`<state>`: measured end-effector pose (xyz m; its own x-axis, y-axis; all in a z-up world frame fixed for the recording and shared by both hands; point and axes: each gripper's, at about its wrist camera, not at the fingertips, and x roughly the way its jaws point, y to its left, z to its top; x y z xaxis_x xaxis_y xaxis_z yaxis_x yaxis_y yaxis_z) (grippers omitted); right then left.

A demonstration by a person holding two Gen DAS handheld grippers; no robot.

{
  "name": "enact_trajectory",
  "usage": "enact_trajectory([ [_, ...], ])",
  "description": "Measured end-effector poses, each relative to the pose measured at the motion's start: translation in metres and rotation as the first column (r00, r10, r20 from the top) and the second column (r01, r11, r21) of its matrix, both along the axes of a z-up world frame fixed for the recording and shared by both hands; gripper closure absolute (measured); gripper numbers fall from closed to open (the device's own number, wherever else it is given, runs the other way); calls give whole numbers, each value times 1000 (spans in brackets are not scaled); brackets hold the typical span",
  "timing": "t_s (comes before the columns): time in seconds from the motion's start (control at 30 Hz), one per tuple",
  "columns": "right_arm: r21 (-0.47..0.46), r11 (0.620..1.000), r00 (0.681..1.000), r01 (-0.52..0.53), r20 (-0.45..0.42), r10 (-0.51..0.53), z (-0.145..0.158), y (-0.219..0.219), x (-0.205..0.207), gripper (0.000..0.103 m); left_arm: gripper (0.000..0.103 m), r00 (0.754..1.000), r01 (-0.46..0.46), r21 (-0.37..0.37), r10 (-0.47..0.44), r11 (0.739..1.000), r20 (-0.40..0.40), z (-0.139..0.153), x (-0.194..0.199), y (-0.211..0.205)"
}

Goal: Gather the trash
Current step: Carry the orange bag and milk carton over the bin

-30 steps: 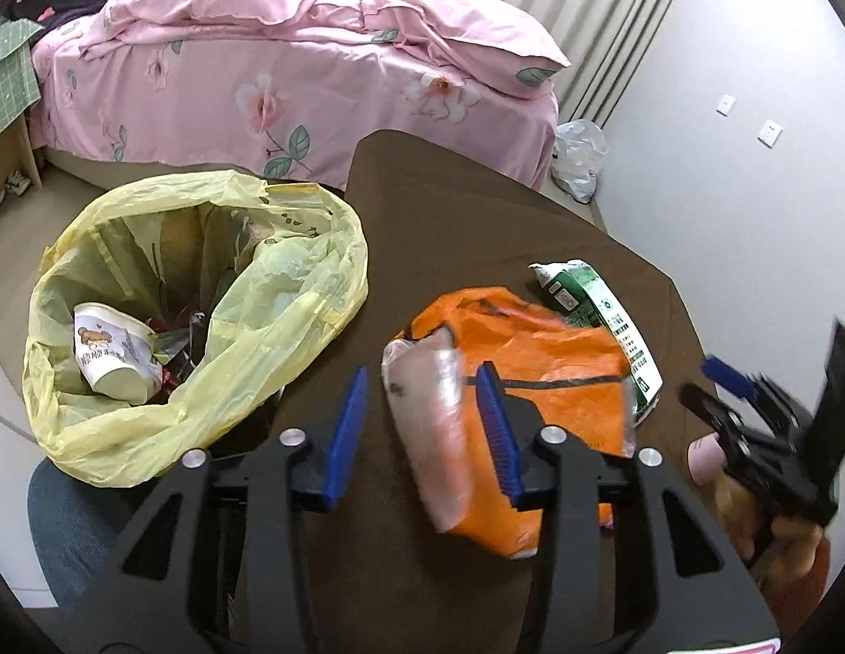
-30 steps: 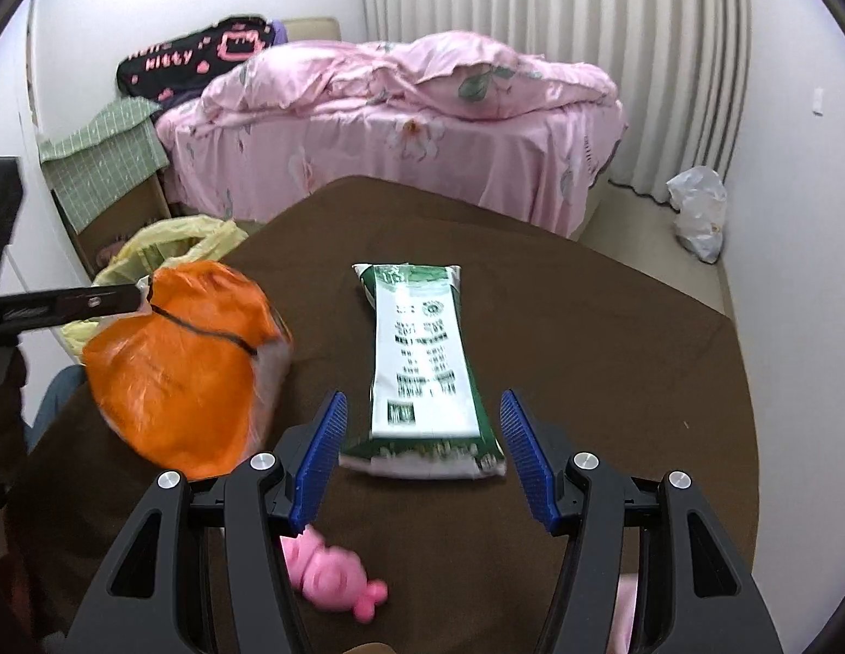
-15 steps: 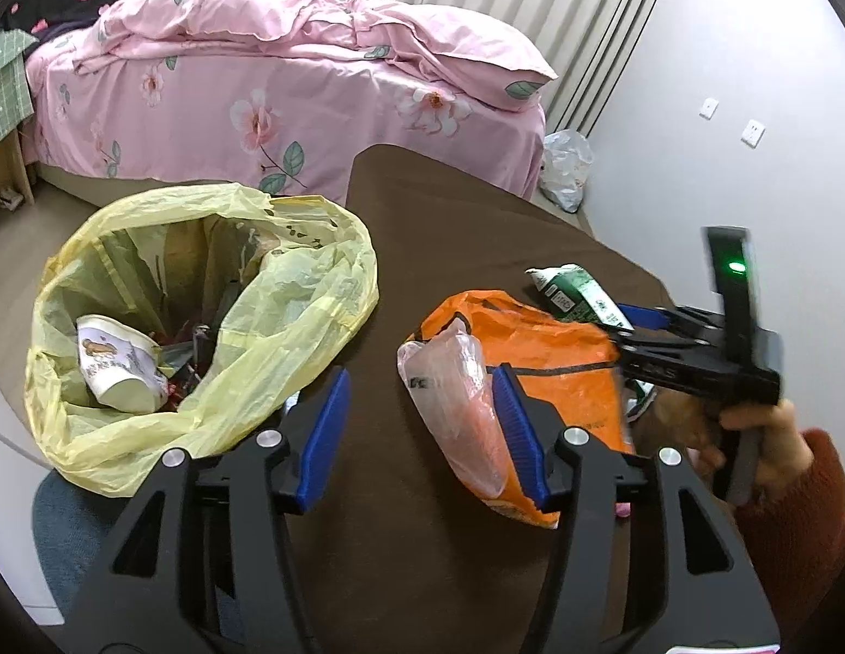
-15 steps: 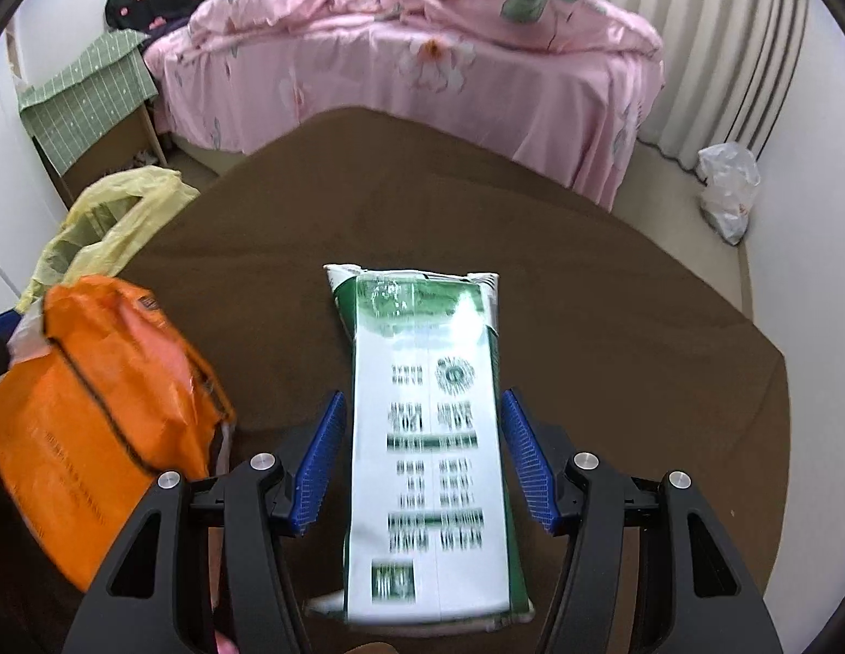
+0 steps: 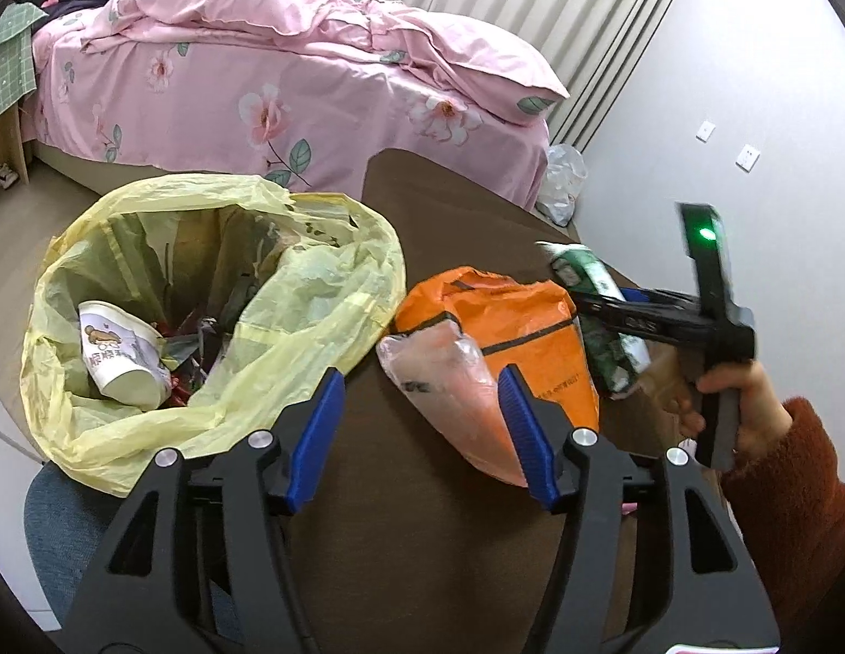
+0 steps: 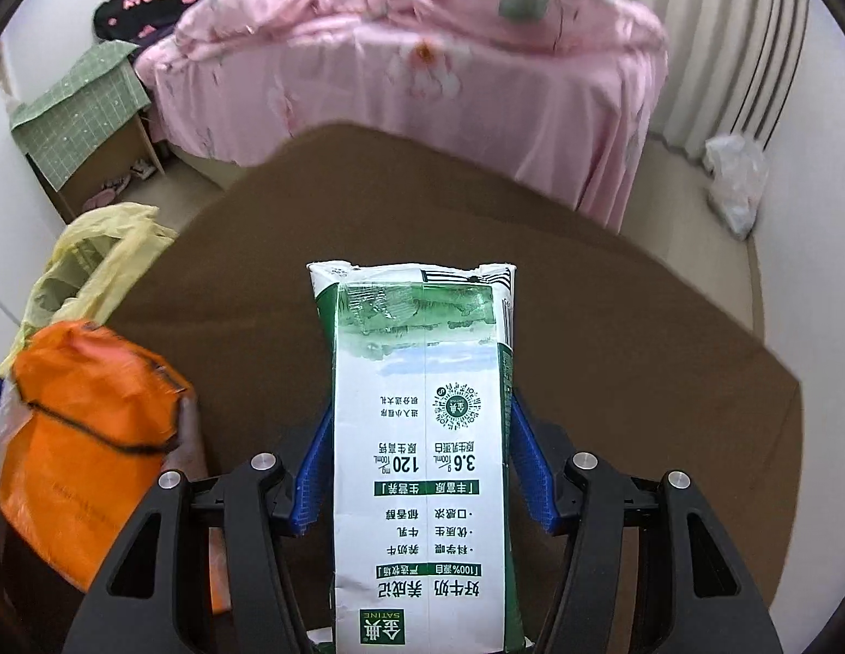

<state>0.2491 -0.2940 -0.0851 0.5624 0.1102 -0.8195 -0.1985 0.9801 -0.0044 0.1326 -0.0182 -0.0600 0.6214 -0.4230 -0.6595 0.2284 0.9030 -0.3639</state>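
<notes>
A pink bed (image 5: 291, 71) stands well ahead of both grippers, beyond the brown table (image 6: 613, 338). Off the table's edge, ahead and to the left of the left gripper (image 5: 422, 430), a yellow trash bag (image 5: 150, 419) gapes open, with a paper cup (image 5: 122, 354) lying inside among other scraps. Just ahead of the left gripper, toward its right finger, an orange bag (image 5: 526, 327) lies on the table, and a crumpled clear plastic wrapper (image 5: 450, 376) lies over its near side, touching the inner face of that right finger; the jaws stand wide apart, clamped on nothing. The right gripper (image 6: 420, 458) has the green-and-white milk carton (image 6: 422, 436) lying lengthwise between its blue fingers (image 6: 313, 463), the carton's far end reaching out ahead of the tips. Both fingers sit right against the carton's sides; whether they press it or merely flank it cannot be told. In the right wrist view the orange bag is to that gripper's left.
</notes>
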Motion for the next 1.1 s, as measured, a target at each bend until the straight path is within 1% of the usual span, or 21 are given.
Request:
enact_trajectory([
  [0.1, 39, 999, 999, 9, 49, -11, 13, -6, -22, 48, 45, 1000, -3, -22, 3, 1000, 4, 1, 1, 3],
  [0.13, 66, 998, 998, 13, 66, -17, 18, -10, -34, 48, 45, 1000, -2, -24, 2, 1000, 5, 1, 1, 2],
  [0.23, 108, 994, 997, 4, 74, -12, 23, -15, -57, 48, 45, 999, 20, 0, -20, 1000, 36, 5, 4, -6],
  [0.27, 107, 994, 998, 2, 55, -7, 21, -16, -64, 48, 44, 998, 24, 24, -26, 999, 52, 6, 7, -10],
  [0.33, 71, 997, 999, 13, 28, -15, 16, -14, -75, 48, 44, 998, 23, 69, -27, 997, 57, 5, 15, -16],
  [0.4, 11, 1000, 999, 27, 27, -27, 11, -15, -86, 48, 44, 999, 21, 94, -23, 995, 23, -1, 24, -24],
  [0.43, -13, 1000, 999, 26, 27, -26, 9, -15, -90, 48, 44, 1000, 29, 87, -29, 996, 3, -4, 26, -27],
  [0.47, -23, 1000, 1000, 19, 22, -18, 6, -15, -93, 48, 44, 998, 54, 63, -53, 997, -23, -7, 26, -32],
  [0.5, -16, 1000, 1000, 3, 13, -2, 4, -16, -95, 48, 44, 996, 83, 45, -82, 996, -39, -10, 24, -38],
  [0.57, 25, 999, 999, -38, -9, 38, -1, -18, -98, 48, 44, 990, 134, 47, -132, 990, -44, -12, 17, -50],
  [0.6, 29, 998, 998, -53, -25, 53, -3, -17, -97, 48, 44, 986, 163, 49, -160, 985, -46, -12, 14, -56],
  [0.7, -14, 998, 997, -65, -35, 64, -6, -13, -93, 47, 44, 979, 200, 46, -198, 979, -45, -12, 6, -63],
  [0.77, -6, 998, 997, -70, -42, 69, -8, -12, -88, 47, 44, 980, 195, 44, -194, 980, -35, -9, 4, -60],
  [0.87, 15, 998, 996, -60, -69, 61, -13, -13, -75, 47, 44, 987, 161, 46, -161, 986, -3, -1, 4, -51],
  [0.93, 51, 998, 993, -48, -105, 53, -18, -16, -63, 47, 44, 991, 130, 46, -131, 990, 9, 3, 6, -45],
  [0.97, 71, 997, 992, -41, -113, 49, -18, -17, -60, 49, 44, 993, 113, 43, -114, 993, 13, 4, 7, -40],
  [1.0, 85, 996, 994, -36, -103, 45, -15, -19, -60, 51, 44, 995, 101, 39, -101, 994, 15, 5, 7, -35],
  [1.1, 121, 992, 999, -38, -9, 39, 5, -21, -72, 51, 44, 997, 79, 33, -79, 996, 19, 7, 9, -26],
])
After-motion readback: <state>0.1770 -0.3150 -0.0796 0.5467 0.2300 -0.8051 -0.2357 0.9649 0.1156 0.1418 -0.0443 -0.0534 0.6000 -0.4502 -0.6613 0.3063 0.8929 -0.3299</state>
